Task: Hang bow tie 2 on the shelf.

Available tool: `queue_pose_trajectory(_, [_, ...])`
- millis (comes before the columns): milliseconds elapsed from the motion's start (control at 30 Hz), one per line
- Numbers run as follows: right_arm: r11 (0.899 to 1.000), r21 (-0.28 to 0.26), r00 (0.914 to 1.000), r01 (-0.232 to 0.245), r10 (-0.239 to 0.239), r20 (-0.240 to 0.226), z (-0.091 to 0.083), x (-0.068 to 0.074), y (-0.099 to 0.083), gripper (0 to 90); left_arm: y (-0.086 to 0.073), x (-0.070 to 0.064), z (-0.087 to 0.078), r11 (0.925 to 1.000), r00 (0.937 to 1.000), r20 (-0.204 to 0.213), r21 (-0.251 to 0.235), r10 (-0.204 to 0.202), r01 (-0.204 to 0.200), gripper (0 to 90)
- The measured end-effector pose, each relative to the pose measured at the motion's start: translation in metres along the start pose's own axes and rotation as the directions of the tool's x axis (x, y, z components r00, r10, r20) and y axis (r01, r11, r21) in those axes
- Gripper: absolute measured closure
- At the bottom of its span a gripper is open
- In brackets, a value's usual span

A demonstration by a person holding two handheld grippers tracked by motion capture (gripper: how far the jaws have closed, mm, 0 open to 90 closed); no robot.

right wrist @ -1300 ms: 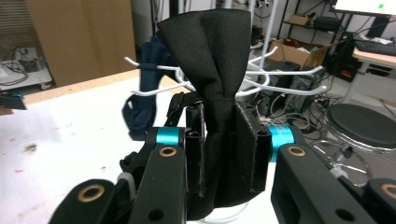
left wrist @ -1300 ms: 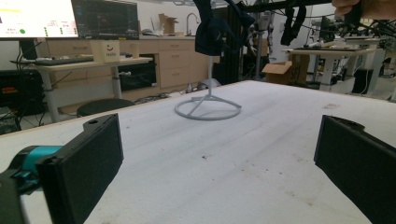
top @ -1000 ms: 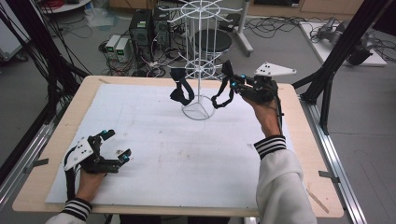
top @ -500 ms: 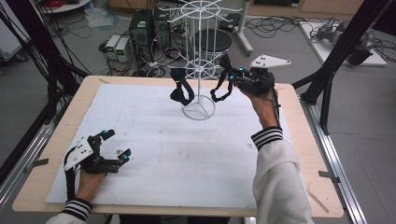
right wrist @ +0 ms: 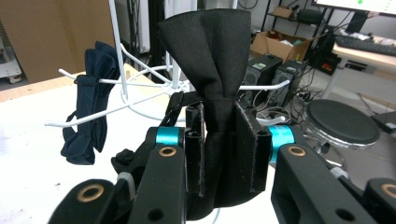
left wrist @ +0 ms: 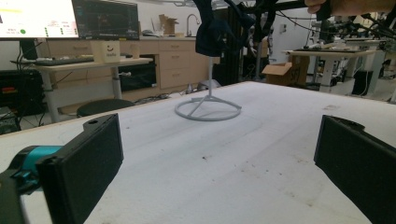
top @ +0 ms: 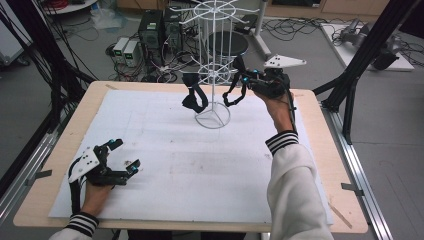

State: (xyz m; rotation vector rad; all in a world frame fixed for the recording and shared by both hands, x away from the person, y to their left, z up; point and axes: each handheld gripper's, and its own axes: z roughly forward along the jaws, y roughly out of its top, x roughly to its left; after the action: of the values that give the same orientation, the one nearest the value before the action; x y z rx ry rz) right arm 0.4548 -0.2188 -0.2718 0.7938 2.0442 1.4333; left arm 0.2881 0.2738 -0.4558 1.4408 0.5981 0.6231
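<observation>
A white wire rack (top: 212, 75) stands on a ring base at the far middle of the table. A dark navy bow tie (top: 194, 97) hangs from one of its left hooks; the left gripper view shows it high up (left wrist: 212, 32) and the right gripper view at the left (right wrist: 91, 116). My right gripper (top: 244, 79) is raised just right of the rack. Its jaws are shut on the knot of a black bow tie (right wrist: 210, 51), whose strap (top: 234, 95) dangles below. My left gripper (top: 122, 156) rests on the mat at the front left, open and empty (left wrist: 219, 140).
A white mat (top: 200, 165) covers the wooden table (top: 310, 150). Black frame posts (top: 360, 65) rise at both sides. Beyond the far edge are computer boxes (top: 150, 35), a round stool (top: 227, 42) and cables on the floor.
My right gripper has risen slightly and moved farther back beside the rack with the black bow tie in it. The left gripper has not moved.
</observation>
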Motion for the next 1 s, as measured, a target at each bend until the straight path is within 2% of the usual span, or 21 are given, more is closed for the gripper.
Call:
queue_pose_trajectory(767, [1.000, 0.011, 0.9994, -0.018, 0.018, -0.028, 0.013, 0.000, -0.002, 72.7, 0.000, 0.000, 0.000, 1.0000, 1.0000, 0.001, 0.000, 0.001, -0.001, 1.8])
queue_pose_trajectory(833, [1.000, 0.011, 0.9992, -0.017, 0.017, -0.037, 0.014, 0.000, -0.002, 69.5, 0.000, 0.000, 0.000, 1.0000, 1.0000, 0.001, 0.000, 0.001, -0.001, 1.8])
queue_pose_trajectory(933, [1.000, 0.013, 0.9978, -0.015, 0.015, -0.064, 0.014, 0.001, -0.003, 52.0, 0.000, 0.000, 0.000, 1.0000, 1.0000, 0.002, 0.001, 0.001, -0.001, 1.8])
queue_pose_trajectory(1000, [1.000, 0.020, 0.9979, 0.003, -0.002, -0.065, 0.015, 0.003, -0.002, 50.9, 0.000, 0.000, 0.000, 1.0000, 1.0000, 0.001, 0.000, 0.001, -0.001, 1.8])
